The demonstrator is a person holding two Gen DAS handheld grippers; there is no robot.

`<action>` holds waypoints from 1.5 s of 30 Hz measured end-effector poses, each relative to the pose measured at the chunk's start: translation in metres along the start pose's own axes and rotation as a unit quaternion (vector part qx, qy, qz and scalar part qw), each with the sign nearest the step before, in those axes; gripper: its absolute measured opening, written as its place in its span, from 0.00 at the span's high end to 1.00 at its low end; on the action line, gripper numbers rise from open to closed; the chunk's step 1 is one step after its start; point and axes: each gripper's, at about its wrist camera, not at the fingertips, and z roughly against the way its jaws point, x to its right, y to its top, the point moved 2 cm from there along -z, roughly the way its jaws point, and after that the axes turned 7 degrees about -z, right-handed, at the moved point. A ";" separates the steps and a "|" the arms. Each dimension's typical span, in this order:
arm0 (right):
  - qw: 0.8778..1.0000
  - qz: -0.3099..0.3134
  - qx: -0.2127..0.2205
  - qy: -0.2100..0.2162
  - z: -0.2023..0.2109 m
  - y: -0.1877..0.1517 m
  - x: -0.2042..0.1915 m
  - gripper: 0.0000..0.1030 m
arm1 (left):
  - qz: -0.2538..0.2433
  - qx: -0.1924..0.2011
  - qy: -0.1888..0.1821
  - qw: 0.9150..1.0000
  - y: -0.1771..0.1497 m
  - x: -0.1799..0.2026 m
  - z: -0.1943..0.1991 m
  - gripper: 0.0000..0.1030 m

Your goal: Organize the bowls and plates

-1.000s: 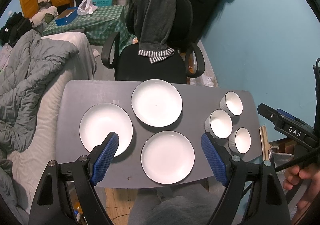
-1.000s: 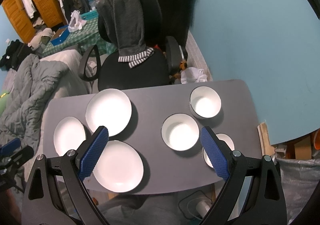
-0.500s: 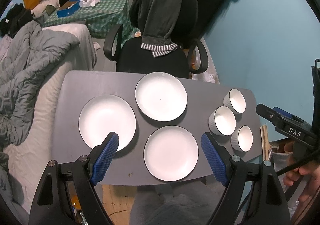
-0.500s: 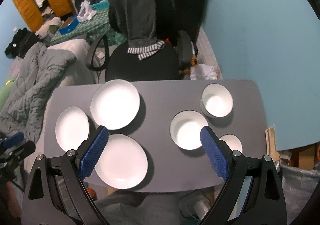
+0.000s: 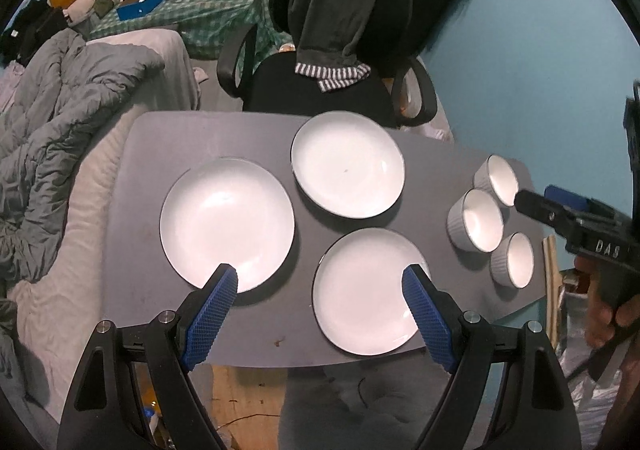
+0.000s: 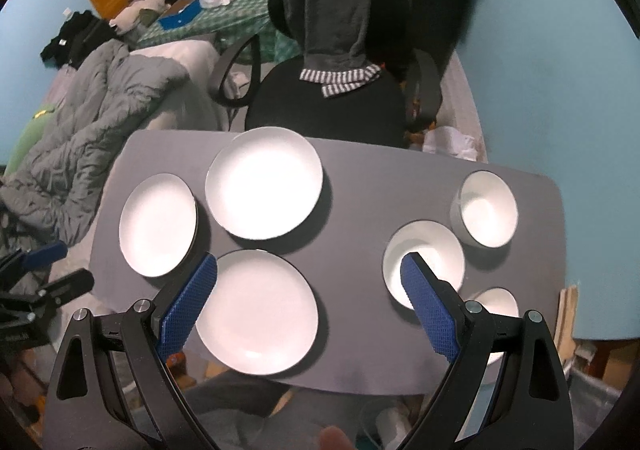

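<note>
Plates: three counted, all white, round, shallow, glossy with a thin dark rim, lying flat and apart on the grey table (image 5: 256,130). Left plate (image 5: 227,224) sits toward the bed side, far plate (image 5: 347,164) near the chair edge, near plate (image 5: 370,290) by the front edge. Right wrist view confirms the same three in a triangle: (image 6: 158,225), (image 6: 264,182), (image 6: 256,314).

Bowls: three counted, white inside, ribbed pale outer walls, dark rims, clustered at the table's right end, close together. Far bowl (image 5: 496,179), middle bowl (image 5: 476,225), near bowl (image 5: 513,265). Nothing is stacked.

Table: matte grey top, rounded corners, a small brown speck near the front edge.

Left gripper (image 5: 320,282): black frame, blue cross-hatched pads, jaws spread wide, holding nothing, hovering above the front edge between left and near plates.

Right gripper (image 6: 310,272): same build, jaws wide apart, empty, above the table; its right pad overlaps the middle bowl (image 6: 424,262) in view. Contact cannot be told.

Background: black office chair (image 5: 320,90) with a dark grey garment draped over the back, rumpled grey duvet (image 5: 52,122) at left.
</note>
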 end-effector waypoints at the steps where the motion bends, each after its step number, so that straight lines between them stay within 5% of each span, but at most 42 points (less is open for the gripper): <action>1: 1.000 -0.001 -0.004 0.004 -0.006 -0.001 0.001 0.11 | -0.003 -0.004 0.002 1.000 -0.003 -0.001 -0.004 0.17; 13: 0.996 -0.011 -0.083 0.024 -0.082 -0.029 0.006 0.12 | -0.034 -0.035 0.005 0.999 -0.027 0.004 -0.057 0.17; 31: 0.990 -0.005 -0.136 0.028 -0.149 -0.061 0.021 0.12 | -0.040 -0.084 -0.002 0.996 -0.053 0.001 -0.130 0.17; 45: 0.986 0.004 -0.165 0.036 -0.168 -0.072 0.034 0.38 | -0.014 -0.111 -0.013 0.994 -0.063 0.001 -0.163 0.17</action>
